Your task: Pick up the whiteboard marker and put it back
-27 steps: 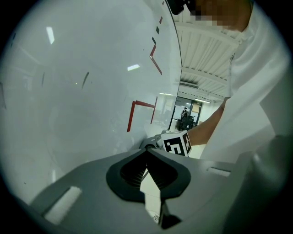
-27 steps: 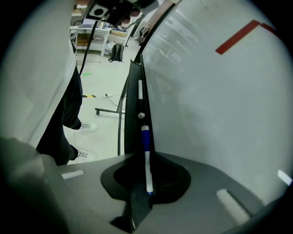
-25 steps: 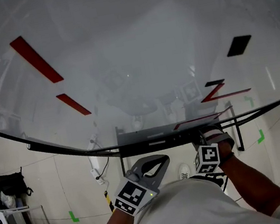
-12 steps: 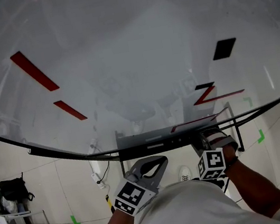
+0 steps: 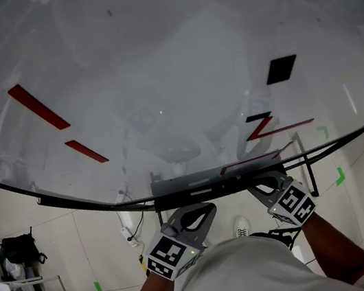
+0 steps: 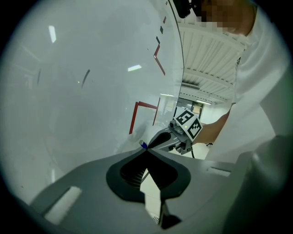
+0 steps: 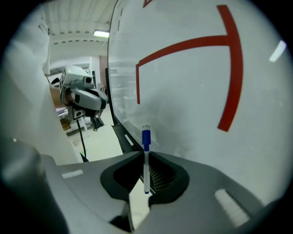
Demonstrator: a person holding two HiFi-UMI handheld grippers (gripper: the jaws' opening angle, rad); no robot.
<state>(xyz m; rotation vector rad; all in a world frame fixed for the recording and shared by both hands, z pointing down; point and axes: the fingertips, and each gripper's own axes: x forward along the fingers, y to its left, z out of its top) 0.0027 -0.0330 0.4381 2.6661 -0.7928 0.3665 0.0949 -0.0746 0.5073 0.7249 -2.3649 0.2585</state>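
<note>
At the foot of the whiteboard [image 5: 155, 69], the right tool [image 7: 145, 154] is pinching the whiteboard marker [image 7: 146, 161] between its jaws. The marker's blue-capped end is sticking out ahead, close to the board and its tray [image 5: 203, 185]. The left tool [image 6: 147, 151] is hovering nearby, jaws pressed together on nothing.

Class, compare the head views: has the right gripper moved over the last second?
Yes. The right gripper, shut on the marker, has swung its rear rightward against the whiteboard tray.
</note>
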